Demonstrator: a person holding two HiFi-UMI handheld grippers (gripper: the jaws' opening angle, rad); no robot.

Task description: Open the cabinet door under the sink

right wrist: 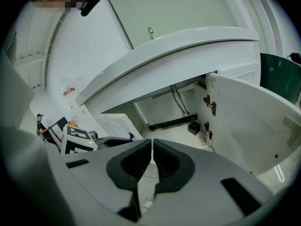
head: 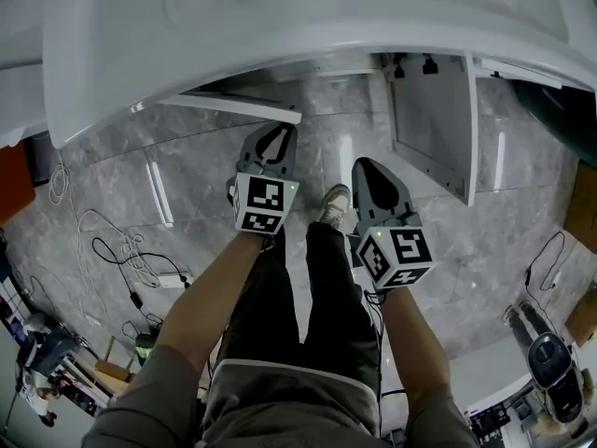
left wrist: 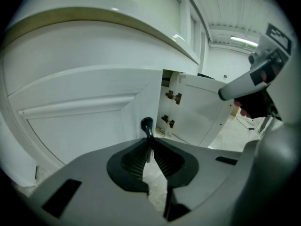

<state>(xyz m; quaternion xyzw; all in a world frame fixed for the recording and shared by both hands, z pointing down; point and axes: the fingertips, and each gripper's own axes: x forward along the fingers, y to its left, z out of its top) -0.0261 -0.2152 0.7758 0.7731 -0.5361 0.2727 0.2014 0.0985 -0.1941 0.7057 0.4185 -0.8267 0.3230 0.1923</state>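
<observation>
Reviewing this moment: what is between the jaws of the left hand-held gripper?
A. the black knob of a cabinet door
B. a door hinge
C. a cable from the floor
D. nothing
A: in the left gripper view, the left hand-held gripper has its jaws closed on the stem of the black knob, which sits at the edge of the left cabinet door.

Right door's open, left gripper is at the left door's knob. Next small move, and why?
Probably draw the left gripper back, swinging the left door outward: its fingers look shut on the black knob, and that door looks nearly shut beside the open right door.
</observation>
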